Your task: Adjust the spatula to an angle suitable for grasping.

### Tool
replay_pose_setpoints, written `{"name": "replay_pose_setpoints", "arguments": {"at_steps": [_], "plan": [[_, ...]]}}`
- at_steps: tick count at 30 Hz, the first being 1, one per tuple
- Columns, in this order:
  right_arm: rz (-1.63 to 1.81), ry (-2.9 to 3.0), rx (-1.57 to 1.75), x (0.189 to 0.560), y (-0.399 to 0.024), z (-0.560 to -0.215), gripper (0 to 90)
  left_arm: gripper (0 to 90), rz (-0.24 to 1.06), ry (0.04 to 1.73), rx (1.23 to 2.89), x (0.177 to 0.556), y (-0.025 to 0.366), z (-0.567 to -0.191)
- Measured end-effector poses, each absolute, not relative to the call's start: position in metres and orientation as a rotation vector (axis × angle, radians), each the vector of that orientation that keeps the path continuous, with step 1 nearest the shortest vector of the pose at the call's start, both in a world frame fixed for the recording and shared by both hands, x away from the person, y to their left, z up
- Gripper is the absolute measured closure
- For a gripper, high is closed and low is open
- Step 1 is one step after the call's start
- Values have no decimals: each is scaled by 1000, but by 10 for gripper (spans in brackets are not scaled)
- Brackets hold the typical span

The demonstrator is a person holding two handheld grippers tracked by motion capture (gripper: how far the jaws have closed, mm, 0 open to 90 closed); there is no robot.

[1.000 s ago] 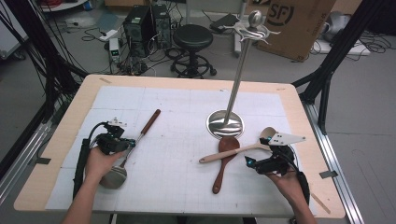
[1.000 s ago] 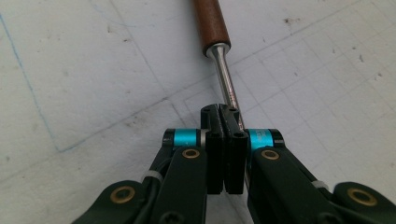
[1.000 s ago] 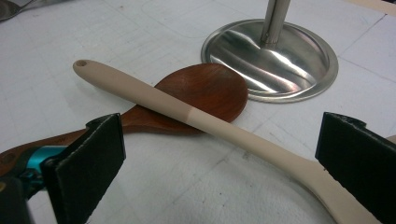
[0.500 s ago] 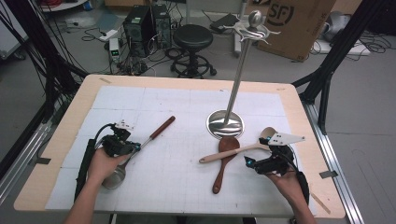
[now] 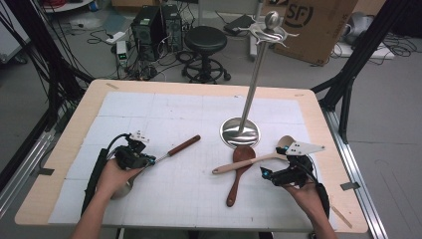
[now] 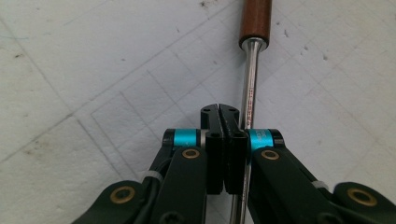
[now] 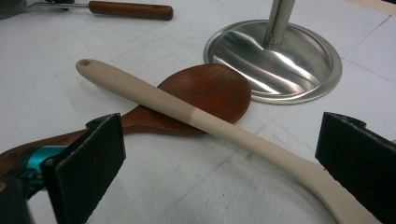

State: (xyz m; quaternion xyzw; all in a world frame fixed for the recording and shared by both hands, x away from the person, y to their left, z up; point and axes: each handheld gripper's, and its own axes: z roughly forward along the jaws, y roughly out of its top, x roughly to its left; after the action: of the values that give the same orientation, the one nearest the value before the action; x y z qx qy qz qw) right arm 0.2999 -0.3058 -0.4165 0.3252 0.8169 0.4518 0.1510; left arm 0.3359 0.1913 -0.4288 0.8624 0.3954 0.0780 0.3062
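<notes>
A metal utensil with a brown wooden handle (image 5: 184, 145) lies on the white mat (image 5: 189, 114); its round head sits under the person's left hand. My left gripper (image 5: 148, 160) is shut, pads together, and in the left gripper view (image 6: 219, 109) the steel shaft (image 6: 250, 79) runs along the outside of the right jaw. A pale wooden spoon (image 5: 249, 162) lies across a dark wooden spoon (image 5: 238, 169) beside the steel hook stand (image 5: 240, 133). My right gripper (image 5: 276, 174) stands open, jaws wide on either side of the pale spoon's handle (image 7: 224, 130), not touching it.
The stand's pole rises to hooks at the top (image 5: 271, 27) behind the spoons. The table's wooden rim (image 5: 199, 85) frames the mat. A stool (image 5: 206, 40), a computer tower (image 5: 149, 25) and a cardboard box (image 5: 318, 20) stand beyond the far edge.
The metal utensil's brown handle has swung to the right and toward the near edge, with the left hand shifting slightly. The right gripper and both spoons have stayed put.
</notes>
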Motion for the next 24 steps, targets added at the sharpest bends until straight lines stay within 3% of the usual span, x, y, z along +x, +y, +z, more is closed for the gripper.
{"name": "replay_pose_setpoints", "arguments": {"at_steps": [10,24], "plan": [[1290,2350,932,300,-306,-417,4,874,225,1041,2264,335,193,-427],[1290,2354,933,300,-305,-417,4,716,251,920,2184,327,196,-413]]}}
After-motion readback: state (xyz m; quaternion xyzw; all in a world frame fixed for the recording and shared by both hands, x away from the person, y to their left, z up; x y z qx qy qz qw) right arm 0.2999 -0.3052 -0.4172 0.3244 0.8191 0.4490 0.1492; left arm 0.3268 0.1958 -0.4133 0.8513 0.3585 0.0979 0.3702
